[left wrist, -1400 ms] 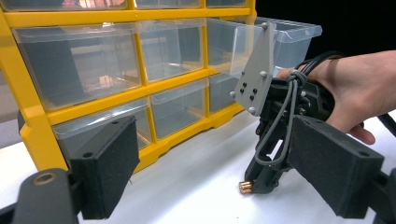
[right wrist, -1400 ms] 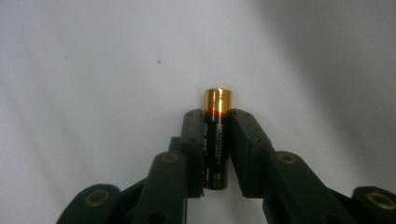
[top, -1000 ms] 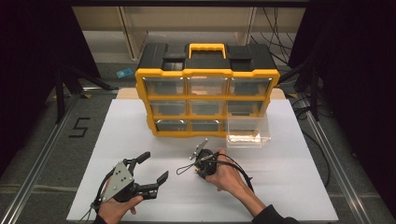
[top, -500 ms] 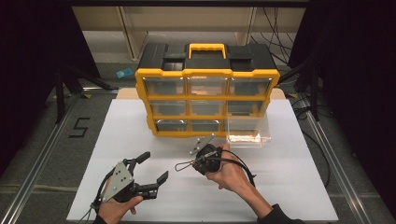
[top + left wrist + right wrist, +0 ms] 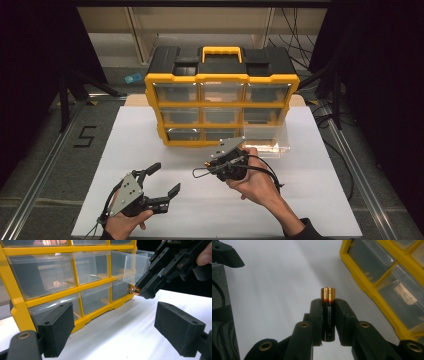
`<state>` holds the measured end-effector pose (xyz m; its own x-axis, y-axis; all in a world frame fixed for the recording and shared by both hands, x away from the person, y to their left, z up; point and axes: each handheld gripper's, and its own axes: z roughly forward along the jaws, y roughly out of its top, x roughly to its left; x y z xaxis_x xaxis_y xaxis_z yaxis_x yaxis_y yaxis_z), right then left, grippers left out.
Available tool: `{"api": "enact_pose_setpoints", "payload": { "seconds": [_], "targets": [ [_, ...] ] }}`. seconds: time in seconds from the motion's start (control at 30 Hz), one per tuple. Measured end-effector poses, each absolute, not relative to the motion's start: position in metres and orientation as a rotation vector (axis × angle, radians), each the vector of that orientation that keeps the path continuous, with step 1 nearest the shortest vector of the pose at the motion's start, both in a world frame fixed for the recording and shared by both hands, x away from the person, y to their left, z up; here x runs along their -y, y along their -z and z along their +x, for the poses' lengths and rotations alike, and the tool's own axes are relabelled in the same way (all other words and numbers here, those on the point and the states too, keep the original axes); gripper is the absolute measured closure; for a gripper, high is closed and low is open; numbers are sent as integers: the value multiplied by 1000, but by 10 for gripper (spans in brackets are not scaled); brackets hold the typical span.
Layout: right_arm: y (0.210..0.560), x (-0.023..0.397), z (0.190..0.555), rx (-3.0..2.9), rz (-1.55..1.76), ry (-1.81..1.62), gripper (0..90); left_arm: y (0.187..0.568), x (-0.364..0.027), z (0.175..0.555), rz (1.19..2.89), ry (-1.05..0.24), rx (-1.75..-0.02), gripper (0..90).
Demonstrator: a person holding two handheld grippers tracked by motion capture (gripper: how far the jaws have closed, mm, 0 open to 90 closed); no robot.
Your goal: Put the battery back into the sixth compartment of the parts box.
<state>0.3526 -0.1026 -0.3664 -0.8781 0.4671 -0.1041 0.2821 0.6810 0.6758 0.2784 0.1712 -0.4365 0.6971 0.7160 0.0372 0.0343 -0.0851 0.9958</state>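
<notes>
Step in hand: carrying a battery (image 5: 328, 312) toward the yellow organiser (image 5: 222, 80). The right gripper (image 5: 207, 169) has its fingers clamped on the battery's black body, copper end sticking out past the tips; in the left gripper view that copper end (image 5: 135, 290) shows just in front of the bin's lower right corner. Battery is off the white surface (image 5: 280, 210), held in the air between the person and the bin.

One clear drawer (image 5: 265, 136) in the bottom row, right column, stands pulled out — the likely destination, though that is a judgement.

Left gripper (image 5: 162, 180) sits low at the near left, fingers (image 5: 56, 327) well apart, nothing between them, well clear of the battery.

Next move, as I read it: swing the right gripper to the right and over the open drawer's rim, tip the battery above the opening, then part the fingers. Calls for clearing the drawer's front wall — clear plastic, hard to judge.
</notes>
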Motion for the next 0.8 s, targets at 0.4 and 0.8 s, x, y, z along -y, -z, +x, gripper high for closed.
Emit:
{"api": "enact_pose_setpoints", "payload": {
  "seconds": [0.4, 0.8],
  "targets": [
    [346, 116, 351, -2578, 588, -1057, 770, 437, -171, 279, 1565, -634, -631, 157],
    [330, 130, 352, -2523, 594, -1097, 770, 437, -171, 279, 1569, -639, -626, 157]
  ]
}}
